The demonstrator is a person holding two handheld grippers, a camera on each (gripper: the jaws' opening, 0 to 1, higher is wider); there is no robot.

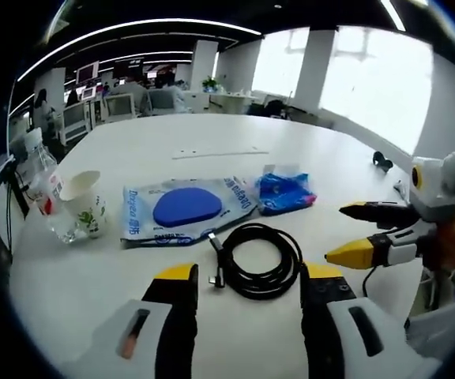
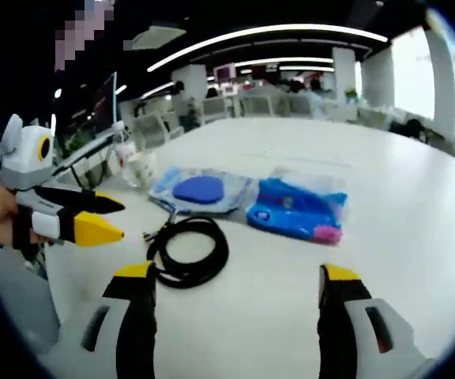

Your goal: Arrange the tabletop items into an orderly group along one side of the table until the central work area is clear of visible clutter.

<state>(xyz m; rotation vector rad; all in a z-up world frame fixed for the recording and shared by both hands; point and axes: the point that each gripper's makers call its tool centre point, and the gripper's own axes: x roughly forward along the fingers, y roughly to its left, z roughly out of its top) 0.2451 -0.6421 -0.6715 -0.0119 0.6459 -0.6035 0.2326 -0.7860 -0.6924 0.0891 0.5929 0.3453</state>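
Bright, even office light. Daylight pours through large windows (image 1: 370, 79) ahead and to the right of the left gripper, blown out to white. Long ceiling light strips (image 2: 267, 35) curve overhead, bent by the fisheye lens. The white table (image 1: 212, 134) reflects a soft sheen; shadows under things are faint. Straight lines bow toward the edges. The distant desks look soft, and the right gripper view is slightly hazier overall.

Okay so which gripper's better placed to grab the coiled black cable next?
Left, probably. The coiled black cable lies between the open left gripper jaws. The right gripper is open too, with the cable off to its left.
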